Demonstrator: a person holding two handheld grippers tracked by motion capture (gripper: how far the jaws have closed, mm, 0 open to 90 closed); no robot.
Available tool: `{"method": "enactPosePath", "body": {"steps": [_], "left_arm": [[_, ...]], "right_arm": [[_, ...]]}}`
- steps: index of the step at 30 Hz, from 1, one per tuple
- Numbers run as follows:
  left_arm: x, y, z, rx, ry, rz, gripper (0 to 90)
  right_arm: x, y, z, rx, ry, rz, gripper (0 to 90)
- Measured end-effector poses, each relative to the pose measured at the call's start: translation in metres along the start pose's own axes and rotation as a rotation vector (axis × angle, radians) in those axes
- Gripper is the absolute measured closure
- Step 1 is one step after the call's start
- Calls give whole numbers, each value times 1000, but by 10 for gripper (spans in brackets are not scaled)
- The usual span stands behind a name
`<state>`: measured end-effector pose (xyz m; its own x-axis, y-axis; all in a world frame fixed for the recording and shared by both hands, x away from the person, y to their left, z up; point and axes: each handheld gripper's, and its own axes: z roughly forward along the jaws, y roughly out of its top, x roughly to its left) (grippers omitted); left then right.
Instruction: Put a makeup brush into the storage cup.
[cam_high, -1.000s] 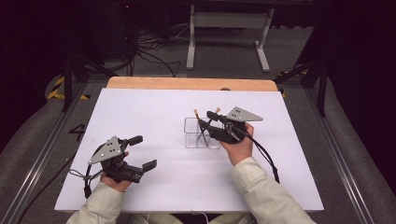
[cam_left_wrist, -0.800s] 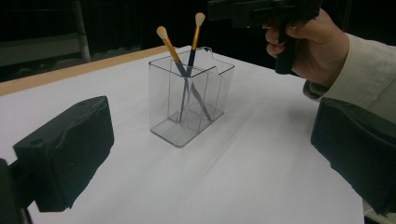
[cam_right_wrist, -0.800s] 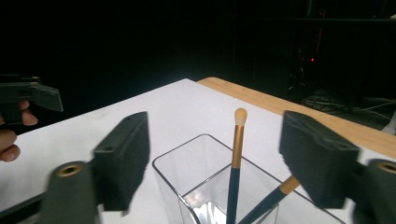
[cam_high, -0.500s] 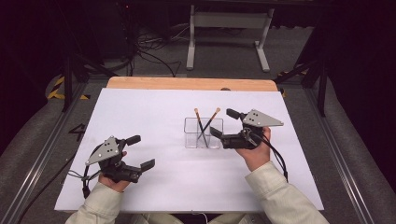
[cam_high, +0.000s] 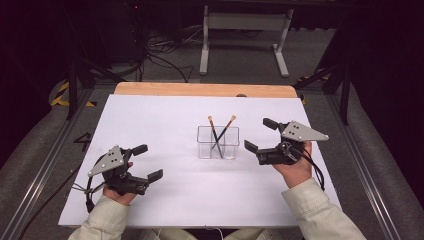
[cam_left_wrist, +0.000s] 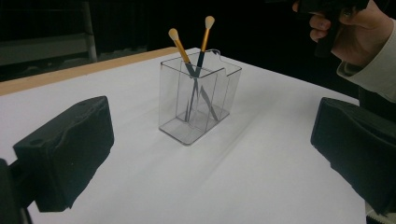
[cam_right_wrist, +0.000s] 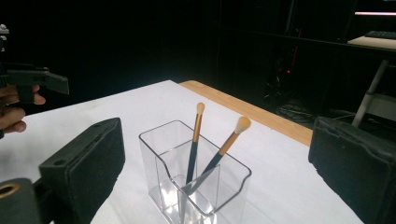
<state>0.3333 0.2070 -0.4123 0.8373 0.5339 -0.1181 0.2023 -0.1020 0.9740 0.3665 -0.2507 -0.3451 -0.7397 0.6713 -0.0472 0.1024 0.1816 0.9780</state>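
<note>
My left tongs (cam_high: 145, 162), lower left, gape empty. The clear holder (cam_high: 218, 143) with two brushes (cam_high: 220, 134) crossed inside stands mid-frame. My right tongs (cam_high: 260, 135), just right of it, have just been opening, empty, nearer.

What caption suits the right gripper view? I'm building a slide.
Right gripper, jaws open and empty, faces a clear organizer holding two makeup brushes on a white table.

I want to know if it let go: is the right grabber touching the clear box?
Apart. The high view shows white table between the open right gripper and the clear brush holder.
</note>
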Motion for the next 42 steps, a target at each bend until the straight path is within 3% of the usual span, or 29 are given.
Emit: {"method": "enactPosePath", "body": {"steps": [6, 20, 34, 42], "left_arm": [[1, 0, -3, -5, 6, -1, 1], [2, -3, -9, -12, 13, -13, 1], [4, -4, -15, -20, 2, -20, 1], [5, -4, -16, -24, -1, -18, 1]], "right_arm": [[-5, -2, -12, 29, -5, -19, 14], [-19, -15, -40, 50, 16, -4, 2], [-19, -41, -48, 81, -10, -26, 2], [-21, -53, -52, 66, -10, 11, 2]]}}
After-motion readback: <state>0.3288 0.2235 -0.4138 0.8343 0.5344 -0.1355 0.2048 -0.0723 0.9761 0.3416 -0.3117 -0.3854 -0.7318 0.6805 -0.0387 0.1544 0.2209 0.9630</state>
